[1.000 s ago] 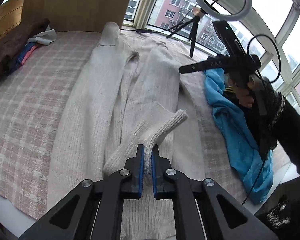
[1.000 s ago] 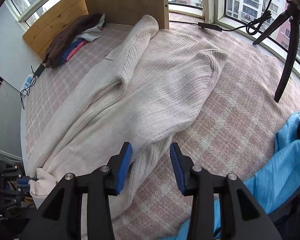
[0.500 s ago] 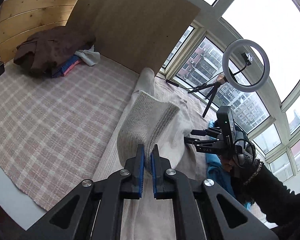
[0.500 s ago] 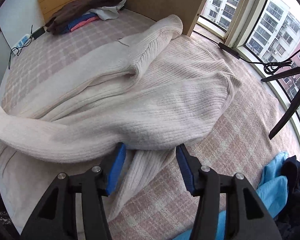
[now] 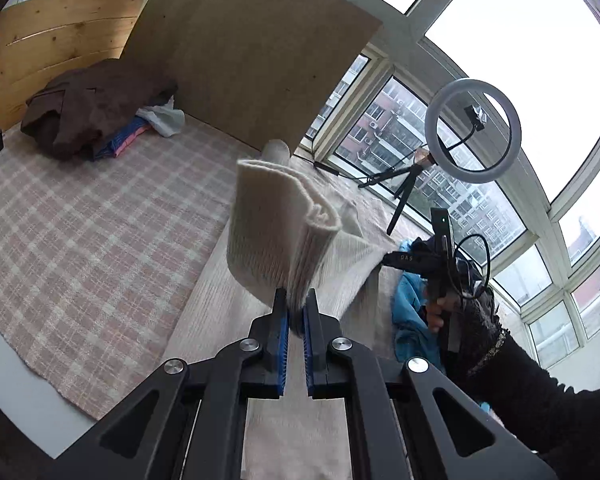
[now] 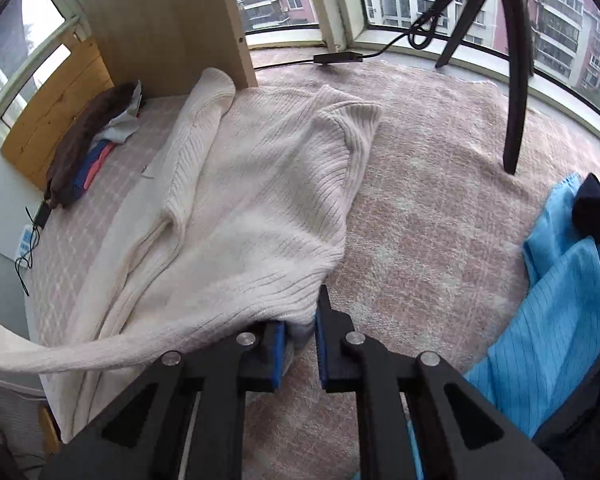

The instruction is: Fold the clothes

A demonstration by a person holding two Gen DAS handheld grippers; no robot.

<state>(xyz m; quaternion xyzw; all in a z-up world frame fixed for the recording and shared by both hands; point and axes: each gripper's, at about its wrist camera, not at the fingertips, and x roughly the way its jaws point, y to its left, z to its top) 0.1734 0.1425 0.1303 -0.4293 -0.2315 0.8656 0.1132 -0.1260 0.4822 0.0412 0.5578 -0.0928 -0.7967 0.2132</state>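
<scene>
A cream ribbed cardigan [image 6: 260,200] lies spread on the pink plaid cloth [image 6: 440,240]. My left gripper [image 5: 295,312] is shut on its sleeve cuff [image 5: 276,232] and holds it up above the cardigan body [image 5: 236,320]. The lifted sleeve [image 6: 60,360] stretches off to the left in the right wrist view. My right gripper [image 6: 300,336] is shut on the cardigan's near right edge, low against the cloth. It also shows in the left wrist view [image 5: 396,258], with the hand that holds it.
A blue garment [image 6: 560,280] and a dark one [image 6: 596,208] lie at the right. A pile of brown and other clothes [image 5: 92,116] sits at the far left by a wooden board [image 5: 252,64]. A ring light on a tripod [image 5: 472,132] stands by the windows.
My right gripper has moved forward and closed on the cardigan's edge; it was open before. My left gripper has carried the sleeve cuff upward.
</scene>
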